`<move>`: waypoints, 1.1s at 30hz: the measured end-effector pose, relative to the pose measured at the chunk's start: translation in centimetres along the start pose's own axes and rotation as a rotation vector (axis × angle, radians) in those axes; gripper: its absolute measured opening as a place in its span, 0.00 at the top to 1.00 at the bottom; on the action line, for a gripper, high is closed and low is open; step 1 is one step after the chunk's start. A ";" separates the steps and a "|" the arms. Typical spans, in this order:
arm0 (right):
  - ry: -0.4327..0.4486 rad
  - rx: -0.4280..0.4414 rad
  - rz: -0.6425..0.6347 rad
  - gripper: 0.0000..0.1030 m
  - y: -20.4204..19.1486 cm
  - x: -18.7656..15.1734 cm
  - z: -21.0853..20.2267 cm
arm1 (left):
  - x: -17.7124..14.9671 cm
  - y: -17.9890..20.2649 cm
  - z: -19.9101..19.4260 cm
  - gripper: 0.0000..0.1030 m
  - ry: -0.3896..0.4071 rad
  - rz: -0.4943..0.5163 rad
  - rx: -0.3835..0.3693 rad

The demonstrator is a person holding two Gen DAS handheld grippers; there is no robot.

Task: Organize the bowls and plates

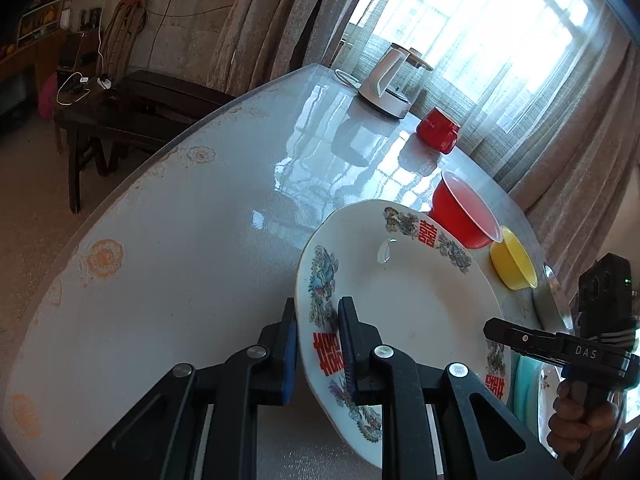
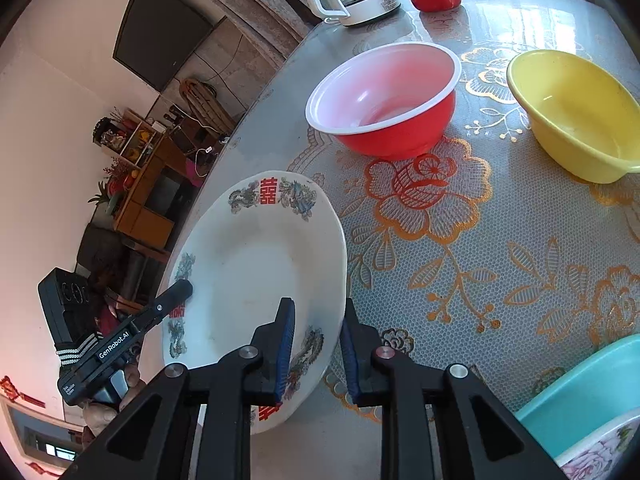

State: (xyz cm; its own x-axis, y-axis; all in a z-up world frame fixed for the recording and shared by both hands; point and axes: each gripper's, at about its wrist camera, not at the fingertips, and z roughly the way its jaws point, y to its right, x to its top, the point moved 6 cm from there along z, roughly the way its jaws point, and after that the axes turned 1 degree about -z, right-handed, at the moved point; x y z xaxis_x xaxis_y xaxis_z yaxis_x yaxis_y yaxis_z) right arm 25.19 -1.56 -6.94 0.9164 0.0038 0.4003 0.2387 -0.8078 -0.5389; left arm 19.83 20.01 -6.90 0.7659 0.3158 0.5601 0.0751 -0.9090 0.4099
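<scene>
Left wrist view: the left gripper (image 1: 318,344), black with blue ribbed pads, straddles the near rim of a glossy white ceramic plate (image 1: 404,308); its fingers (image 1: 348,344) sit on either side of the rim, pinching it. The plate fills the lower centre, tilted, printed with red double-happiness characters and blue-green dragon and phoenix motifs. At lower right the right gripper (image 1: 496,326) reaches the plate's opposite edge, its black body lettered "DAS". Behind the plate stand a thin red plastic bowl (image 1: 464,212) and a yellow bowl (image 1: 514,262). The worktop (image 1: 180,240) is round and shiny, with faded orange florals.

Right wrist view: the right gripper (image 2: 316,354) has its fingers (image 2: 285,348) spread around the plate (image 2: 256,272) rim at lower centre, one pad over the face, one outside. At lower left the left gripper (image 2: 182,290) reads "GenRobot.AI". The red bowl (image 2: 384,96) is white inside; the yellow bowl (image 2: 576,116) is matte. A turquoise bowl (image 2: 588,392) sits lower right on the lace-patterned worktop (image 2: 480,248).
</scene>
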 end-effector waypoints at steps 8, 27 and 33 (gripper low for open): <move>-0.003 0.037 -0.015 0.76 0.5 -1.8 -1.2 | -2.7 0.6 -1.7 0.80 -0.009 0.040 -0.005; -0.012 -0.015 -0.118 0.76 0.2 -3.5 -0.6 | -4.9 2.1 -1.9 0.78 -0.027 0.074 -0.001; 0.017 0.001 -0.153 0.76 -0.2 -4.1 -1.9 | -5.5 2.8 -2.9 0.78 -0.009 0.092 0.000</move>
State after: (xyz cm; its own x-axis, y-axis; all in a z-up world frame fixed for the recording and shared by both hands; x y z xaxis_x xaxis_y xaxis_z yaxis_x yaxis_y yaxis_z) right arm 20.82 -2.59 -7.04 0.8636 0.1171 0.4904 0.3759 -0.7977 -0.4715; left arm 13.98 16.53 -6.80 0.7750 0.2287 0.5891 0.0044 -0.9341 0.3569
